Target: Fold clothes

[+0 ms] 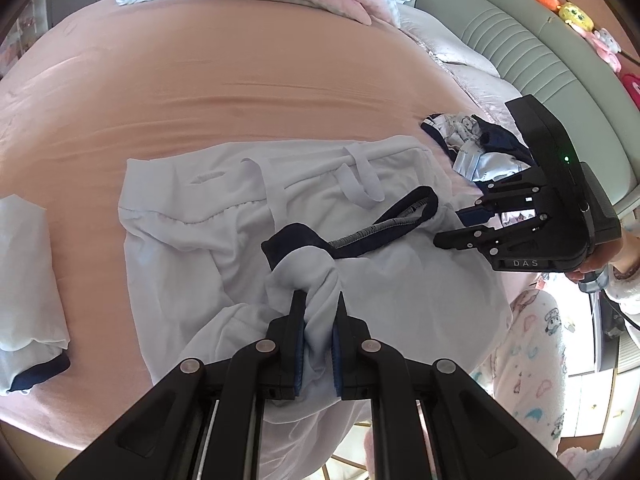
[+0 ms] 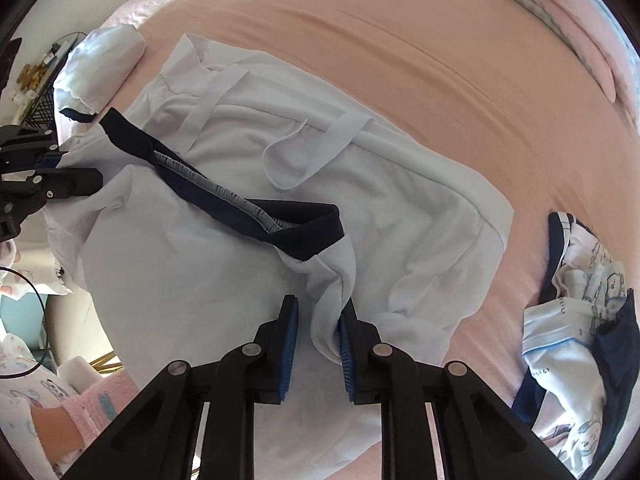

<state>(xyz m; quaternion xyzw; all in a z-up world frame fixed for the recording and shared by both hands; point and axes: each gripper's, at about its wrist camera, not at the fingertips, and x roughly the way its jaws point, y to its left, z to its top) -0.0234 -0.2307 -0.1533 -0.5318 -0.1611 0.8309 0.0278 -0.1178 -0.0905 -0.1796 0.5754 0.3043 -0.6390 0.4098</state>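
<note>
Two grips needed on the pale blue garment (image 1: 192, 248) lying mid-frame on the pink bed (image 1: 280, 60), navy collar band (image 1: 360, 232) across its centre. Left gripper (image 1: 318, 300), bottom centre, is clamped on a bunched fold just below the collar. Right gripper (image 2: 318, 308) has cloth between its pads; one pad touches, the other shows a gap, so it's probably not fully pinched yet. Close it firmly before lifting, then keep both edges level and taut. Folded piece (image 1: 28, 280) at far left, unfolded pile (image 2: 580, 340) at right: stay apart from both
</note>
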